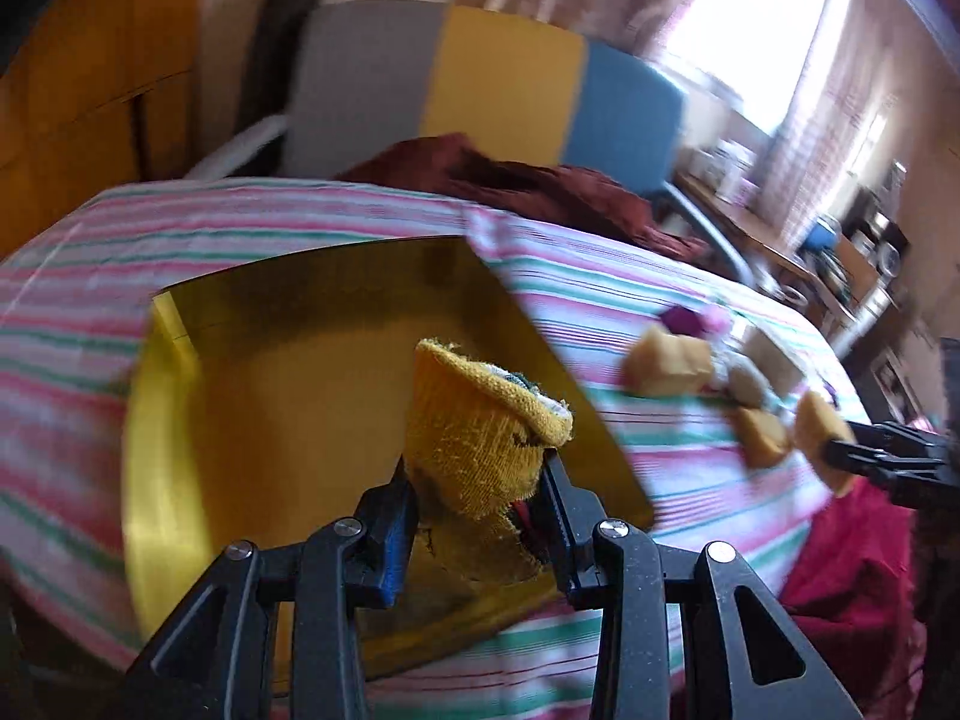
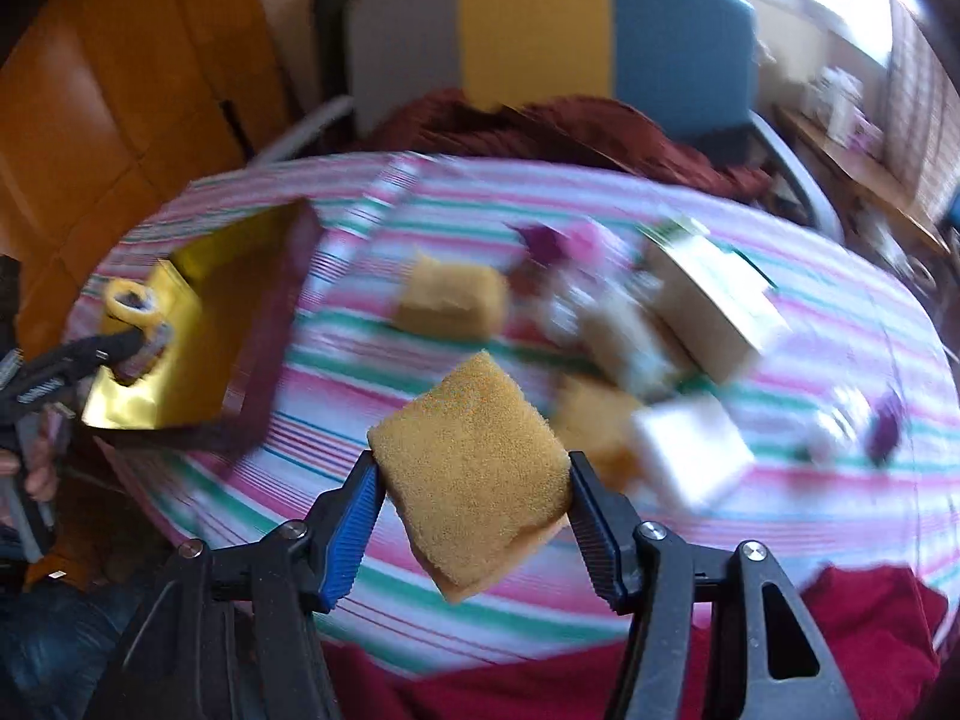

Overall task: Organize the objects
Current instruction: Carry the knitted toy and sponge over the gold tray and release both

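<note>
A: Over the gold box (image 1: 288, 396), from the left wrist, the left gripper (image 1: 477, 480) has its fingers (image 1: 393, 516) pinching a rolled yellow sock (image 1: 486, 420). I think the sock should go inside the box.

B: Then bring it well past the near wall before you loosen the fingers, so it does not fall on the striped tabletop (image 1: 660, 306).

A: From the right wrist, the right gripper (image 2: 474, 516) has its fingers (image 2: 354, 522) pressing a yellow sponge (image 2: 474, 474) from both sides, lifted above the tabletop. More sponges (image 2: 450, 300) and a white carton (image 2: 714, 306) lie behind it; they are blurred.

B: The box (image 2: 198, 324) is far to the left there. I would wait until the left gripper (image 2: 129, 345) leaves it free, then carry the sponge over without squeezing harder.
</note>
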The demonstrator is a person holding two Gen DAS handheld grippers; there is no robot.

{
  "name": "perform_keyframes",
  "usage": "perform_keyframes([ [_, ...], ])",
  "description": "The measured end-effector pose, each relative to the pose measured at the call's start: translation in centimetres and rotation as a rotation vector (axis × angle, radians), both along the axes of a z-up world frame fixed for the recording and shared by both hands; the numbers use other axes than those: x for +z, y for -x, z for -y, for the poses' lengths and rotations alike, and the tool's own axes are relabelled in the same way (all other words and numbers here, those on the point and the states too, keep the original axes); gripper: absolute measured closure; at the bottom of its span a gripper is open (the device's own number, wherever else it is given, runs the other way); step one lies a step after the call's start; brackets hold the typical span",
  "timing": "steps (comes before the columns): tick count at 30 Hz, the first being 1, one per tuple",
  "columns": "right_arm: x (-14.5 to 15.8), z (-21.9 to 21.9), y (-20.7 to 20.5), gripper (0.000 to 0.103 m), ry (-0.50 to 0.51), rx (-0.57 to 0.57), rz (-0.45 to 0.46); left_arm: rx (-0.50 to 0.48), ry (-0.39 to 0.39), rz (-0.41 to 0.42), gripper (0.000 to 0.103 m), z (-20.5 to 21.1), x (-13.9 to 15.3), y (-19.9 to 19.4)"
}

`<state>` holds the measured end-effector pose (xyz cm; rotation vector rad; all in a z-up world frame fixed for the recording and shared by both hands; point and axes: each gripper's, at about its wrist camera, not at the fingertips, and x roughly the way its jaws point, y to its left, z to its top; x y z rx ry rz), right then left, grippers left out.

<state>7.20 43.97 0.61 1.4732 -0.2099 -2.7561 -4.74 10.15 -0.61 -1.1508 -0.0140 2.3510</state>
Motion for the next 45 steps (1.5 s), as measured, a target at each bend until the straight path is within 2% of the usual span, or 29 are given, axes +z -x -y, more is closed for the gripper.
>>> perform_keyframes([
  [8, 1.9, 10.8, 6.0, 0.042, 0.069, 0.188, -0.084, 0.121, 0.026, -0.009, 0.065, 5.8, -0.6, 2.5],
  [13, 0.6, 16.1, 8.9, 0.042, 0.104, 0.275, -0.056, 0.150, 0.039, -0.011, 0.064, 7.8, -0.8, 4.2],
  [17, -1.0, 18.5, 10.7, 0.042, 0.106, 0.300, -0.024, 0.157, 0.059, -0.017, 0.063, 8.2, -0.8, 5.8],
  [22, -3.0, 19.6, 11.4, 0.042, 0.099, 0.288, 0.022, 0.182, 0.069, -0.017, 0.062, 8.4, -1.0, 8.4],
  [25, -4.0, 19.8, 11.9, 0.041, 0.093, 0.276, 0.038, 0.197, 0.079, -0.033, 0.055, 8.3, -0.9, 10.0],
  [27, -4.5, 20.0, 12.1, 0.038, 0.083, 0.271, 0.041, 0.228, 0.097, -0.046, 0.029, 8.3, -0.8, 10.9],
  [29, -5.0, 20.0, 12.2, 0.036, 0.067, 0.257, 0.047, 0.267, 0.097, -0.083, 0.020, 8.7, -0.2, 11.0],
  [36, -5.8, 19.4, 11.8, 0.025, 0.065, 0.208, 0.062, 0.306, 0.070, -0.100, 0.020, 10.0, 0.2, 8.2],
  [45, -4.3, 18.8, 9.8, 0.025, 0.091, 0.149, -0.005, 0.282, 0.055, -0.079, 0.019, 8.6, -0.8, 2.1],
])
